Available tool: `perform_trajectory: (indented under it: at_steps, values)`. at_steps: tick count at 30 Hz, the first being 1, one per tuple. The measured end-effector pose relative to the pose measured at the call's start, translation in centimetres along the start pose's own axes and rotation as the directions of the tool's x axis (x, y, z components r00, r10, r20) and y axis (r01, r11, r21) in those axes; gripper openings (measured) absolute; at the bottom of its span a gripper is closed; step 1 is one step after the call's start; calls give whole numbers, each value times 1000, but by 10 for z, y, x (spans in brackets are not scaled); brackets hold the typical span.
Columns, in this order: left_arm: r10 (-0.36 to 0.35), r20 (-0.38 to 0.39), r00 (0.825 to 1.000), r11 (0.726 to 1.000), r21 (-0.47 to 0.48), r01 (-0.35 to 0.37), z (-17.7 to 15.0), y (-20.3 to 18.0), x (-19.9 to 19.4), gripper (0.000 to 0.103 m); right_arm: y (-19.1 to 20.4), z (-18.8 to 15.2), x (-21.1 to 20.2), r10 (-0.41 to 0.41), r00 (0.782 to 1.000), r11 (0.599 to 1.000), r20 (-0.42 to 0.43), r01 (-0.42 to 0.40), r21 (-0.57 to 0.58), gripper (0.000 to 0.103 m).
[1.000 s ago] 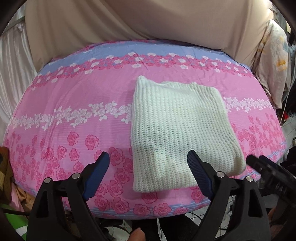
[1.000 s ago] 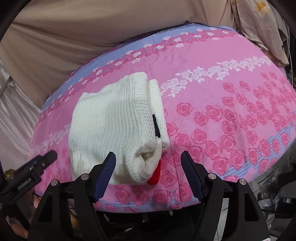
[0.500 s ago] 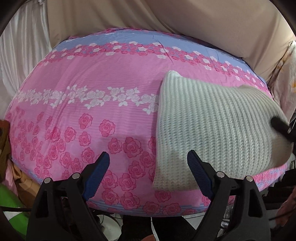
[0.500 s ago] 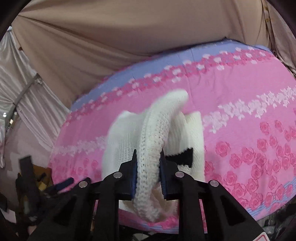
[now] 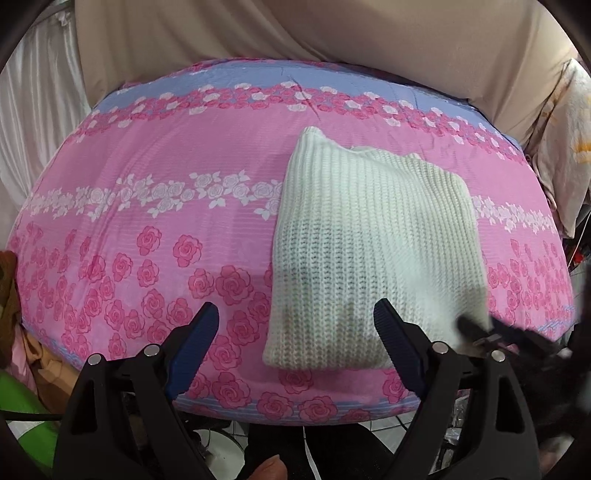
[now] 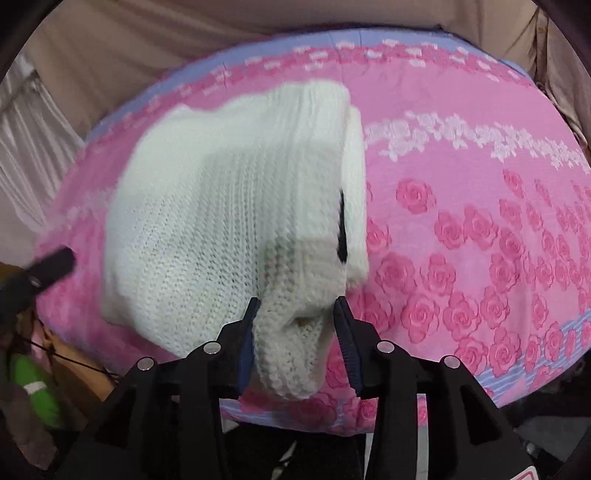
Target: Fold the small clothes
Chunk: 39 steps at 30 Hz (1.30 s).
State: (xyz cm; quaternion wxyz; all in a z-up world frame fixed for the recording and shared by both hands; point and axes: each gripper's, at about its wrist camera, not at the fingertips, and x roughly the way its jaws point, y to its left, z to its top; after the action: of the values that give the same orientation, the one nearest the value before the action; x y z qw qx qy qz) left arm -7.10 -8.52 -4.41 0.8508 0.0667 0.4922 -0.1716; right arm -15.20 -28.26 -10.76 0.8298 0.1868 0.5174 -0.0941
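Left wrist view gives us the white knitted garment (image 5: 373,251) lying folded on the pink rose-print bedsheet (image 5: 155,206), right of the middle and reaching to the near edge of the bed. Our left gripper (image 5: 295,325) hangs above that near edge with its jaws spread wide and nothing between them; the right blue pad (image 5: 391,339) sits over the garment's near edge, the left one over bare sheet. We cannot tell whether either pad touches the cloth. At the near right, the dark tip of our right gripper (image 5: 476,326) shows blurred against the garment's near right corner. A fingertip (image 5: 267,469) peeks in at the bottom of the view. Beige fabric (image 5: 332,33) hangs along the far side of the bed.

Right wrist view shows the same garment (image 6: 221,221) from the other side, blurred, with a thick rolled fold at its near right end lying between the jaws of our right gripper (image 6: 297,332). Those jaws have just been opening: the left pad lies against the knit, while a narrow gap shows at the right pad, so the fold sits loosely between them and is not pinched. A black mark (image 6: 341,236) runs along the garment's right edge. Far left, our left gripper's tip (image 6: 51,266) shows as a dark blur beside the garment.
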Motion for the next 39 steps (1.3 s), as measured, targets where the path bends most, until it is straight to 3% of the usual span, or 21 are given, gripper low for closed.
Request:
perform_trajectory:
  at_steps: [2, 4, 5, 7, 9, 10, 12, 17, 22, 27, 39]
  values:
    - [11, 13, 1000, 1000, 13, -11, 1, -5, -4, 83, -6, -4, -21, 68, 996, 995, 52, -72, 74, 39]
    - [14, 43, 999, 999, 30, -15, 2, -8, -10, 83, -2, -7, -53, 51, 987, 997, 151, -59, 49, 42]
    - [16, 54, 998, 999, 33, -18, 3, -10, -12, 83, 2, -10, -73, 29, 975, 999, 218, -35, 24, 47]
    - [21, 70, 997, 999, 37, -23, 4, -12, -16, 83, 3, -15, -100, 0, 948, 1000, 318, -5, 14, 74]
    - [22, 98, 995, 998, 48, -27, 7, -15, -23, 86, 3, -23, -120, -30, 914, 999, 405, 20, 28, 84]
    - [24, 125, 992, 998, 57, -31, 8, -17, -29, 92, 3, -25, -127, -50, 899, 999, 435, 37, 39, 86]
    - [33, 170, 985, 996, 72, -46, 10, -21, -39, 98, 2, -22, -131, -79, 888, 997, 453, 63, 49, 86]
    - [-22, 224, 974, 994, 108, -2, 16, -32, -62, 98, -4, -25, -133, -82, 894, 996, 441, 59, 65, 86]
    - [6, 233, 972, 987, 156, -43, 17, -46, -69, 98, -6, -30, -136, -80, 898, 996, 432, 53, 74, 86]
    - [-26, 202, 979, 990, 143, -4, 16, -47, -69, 98, -4, -37, -136, -83, 916, 996, 393, 61, 68, 86]
    - [4, 144, 990, 994, 106, -20, 3, -43, -59, 98, -6, -42, -118, -75, 951, 992, 299, 40, 119, 86]
